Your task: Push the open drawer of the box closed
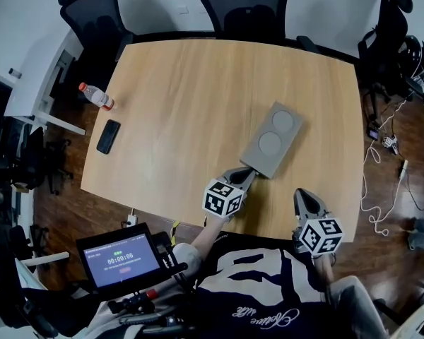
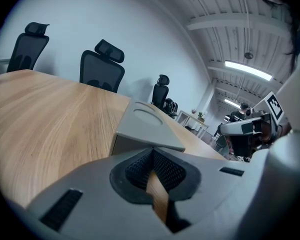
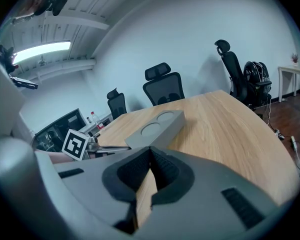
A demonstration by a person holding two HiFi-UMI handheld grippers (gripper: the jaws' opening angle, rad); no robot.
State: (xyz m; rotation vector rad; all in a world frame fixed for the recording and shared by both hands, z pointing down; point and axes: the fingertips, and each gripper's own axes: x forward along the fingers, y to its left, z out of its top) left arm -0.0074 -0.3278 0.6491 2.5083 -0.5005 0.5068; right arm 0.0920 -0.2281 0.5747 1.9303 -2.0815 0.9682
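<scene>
A grey box [image 1: 272, 138] with two round recesses on top lies on the wooden table [image 1: 184, 104], right of centre. Its near end face [image 2: 135, 145] looks flush, and no drawer sticks out that I can see. My left gripper [image 1: 246, 171] is shut and empty, its tips right at the box's near end [image 1: 252, 162]. In the left gripper view the shut left gripper [image 2: 152, 152] sits just short of that face. My right gripper [image 1: 302, 195] is shut and empty near the table's front edge, right of the box. From the right gripper view the box [image 3: 157, 126] lies ahead to the left of the right gripper [image 3: 150, 151].
A water bottle [image 1: 95, 96] and a black phone [image 1: 108, 136] lie at the table's left edge. Black office chairs [image 1: 244, 6] stand at the far side. A timer screen [image 1: 121, 258] sits below the near left edge. Cables [image 1: 381, 182] trail on the floor at right.
</scene>
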